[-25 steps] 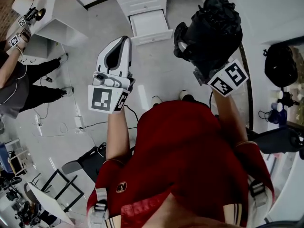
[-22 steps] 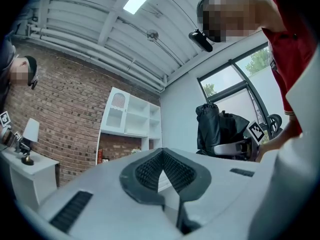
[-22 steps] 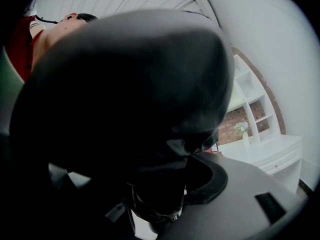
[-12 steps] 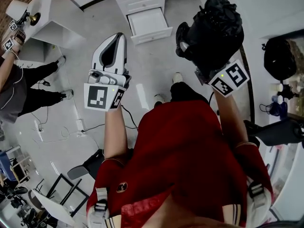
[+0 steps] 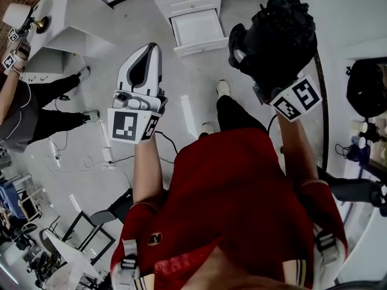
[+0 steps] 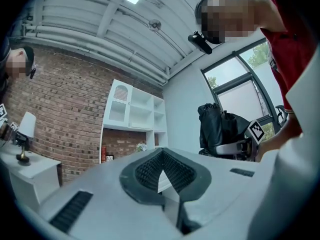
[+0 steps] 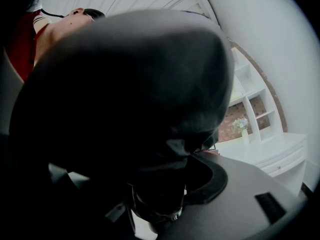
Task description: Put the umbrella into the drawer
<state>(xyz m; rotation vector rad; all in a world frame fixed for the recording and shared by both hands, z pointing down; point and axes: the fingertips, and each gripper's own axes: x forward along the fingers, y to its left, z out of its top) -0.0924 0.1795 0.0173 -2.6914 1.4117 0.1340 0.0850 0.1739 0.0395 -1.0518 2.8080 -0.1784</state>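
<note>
My right gripper (image 5: pixel 257 56) is shut on a black folded umbrella (image 5: pixel 275 32), carried at chest height in the upper right of the head view. The umbrella (image 7: pixel 125 109) fills most of the right gripper view and hides the jaw tips. It shows too in the left gripper view, where the umbrella (image 6: pixel 217 129) hangs at the right. My left gripper (image 5: pixel 151 48), white, is held out level at the left, shut with nothing between its pads (image 6: pixel 172 171). The white drawer (image 5: pixel 196 29) stands pulled out of a white cabinet on the floor ahead, and nothing shows inside it.
A white desk (image 5: pixel 69 14) with a lamp stands at the upper left. Another person (image 5: pixel 24 95) is beside it. Cables (image 5: pixel 106 153) trail over the floor at the left. A black bag (image 5: pixel 366 89) sits at the right. Chair frames (image 5: pixel 91 228) stand at the lower left.
Both grippers have moved forward toward the cabinet, the umbrella still in the right one. The person's leg has stepped forward. The open drawer has shifted a little to the right in view.
</note>
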